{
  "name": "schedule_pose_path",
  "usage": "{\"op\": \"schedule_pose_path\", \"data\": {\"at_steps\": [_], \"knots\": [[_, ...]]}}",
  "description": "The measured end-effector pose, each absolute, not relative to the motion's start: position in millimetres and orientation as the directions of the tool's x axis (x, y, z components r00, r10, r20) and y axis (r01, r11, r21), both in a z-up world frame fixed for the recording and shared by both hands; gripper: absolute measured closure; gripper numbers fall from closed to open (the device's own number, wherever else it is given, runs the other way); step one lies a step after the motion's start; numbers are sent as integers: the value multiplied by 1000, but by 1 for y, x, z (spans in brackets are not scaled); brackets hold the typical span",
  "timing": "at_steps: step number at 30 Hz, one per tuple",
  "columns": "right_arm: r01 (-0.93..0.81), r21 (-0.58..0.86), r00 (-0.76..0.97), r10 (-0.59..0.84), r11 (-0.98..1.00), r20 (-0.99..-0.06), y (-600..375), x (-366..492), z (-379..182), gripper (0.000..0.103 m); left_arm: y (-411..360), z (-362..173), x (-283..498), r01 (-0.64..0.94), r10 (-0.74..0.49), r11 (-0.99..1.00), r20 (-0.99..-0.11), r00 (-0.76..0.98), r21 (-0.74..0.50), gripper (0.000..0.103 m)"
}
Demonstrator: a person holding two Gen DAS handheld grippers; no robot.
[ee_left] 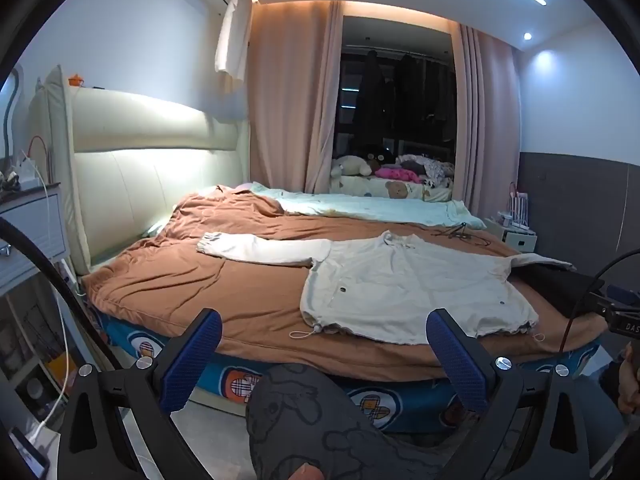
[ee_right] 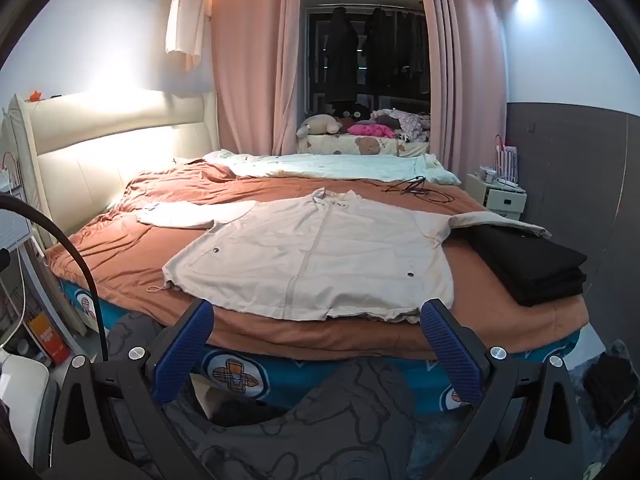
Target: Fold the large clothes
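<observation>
A cream zip-up jacket (ee_left: pixel 404 284) (ee_right: pixel 312 256) lies spread flat, front up, on the brown bedspread (ee_left: pixel 240 284) (ee_right: pixel 120 252), hem toward me. Its left sleeve (ee_left: pixel 260 250) (ee_right: pixel 192 216) stretches out toward the headboard; its right sleeve (ee_right: pixel 496 222) runs behind a black pile. My left gripper (ee_left: pixel 324 340) hangs open short of the bed's near edge, level with the hem's left part, nothing between its blue pads. My right gripper (ee_right: pixel 318 330) is open too, just in front of the hem's middle, holding nothing.
A stack of folded black clothes (ee_right: pixel 528 264) (ee_left: pixel 560 284) sits on the bed's right corner. A pale quilt (ee_right: pixel 340 168) and a black cable (ee_right: pixel 420 190) lie farther back. A nightstand (ee_left: pixel 32 232) stands left, a small cabinet (ee_right: pixel 500 196) right. A person's grey-patterned legs (ee_left: pixel 320 420) are below.
</observation>
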State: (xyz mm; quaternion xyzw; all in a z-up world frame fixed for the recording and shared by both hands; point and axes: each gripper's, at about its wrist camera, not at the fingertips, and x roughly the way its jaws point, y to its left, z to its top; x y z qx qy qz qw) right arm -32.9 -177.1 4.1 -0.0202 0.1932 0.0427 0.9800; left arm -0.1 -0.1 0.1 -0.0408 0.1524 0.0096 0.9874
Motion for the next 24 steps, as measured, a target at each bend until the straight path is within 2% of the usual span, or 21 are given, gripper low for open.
{"op": "schedule_pose_path", "data": {"at_steps": [5, 7, 24], "knots": [[-94, -35, 932, 75, 995, -354, -169, -41, 3, 0, -3, 2, -7, -32, 15, 998, -274, 962, -58, 0], [-98, 5, 924, 93, 995, -370, -178, -37, 5, 0, -5, 2, -8, -30, 14, 998, -274, 962, -56, 0], [-107, -1, 921, 98, 994, -377, -177, -36, 1, 0, -12, 0, -16, -28, 12, 998, -272, 962, -54, 0]]}}
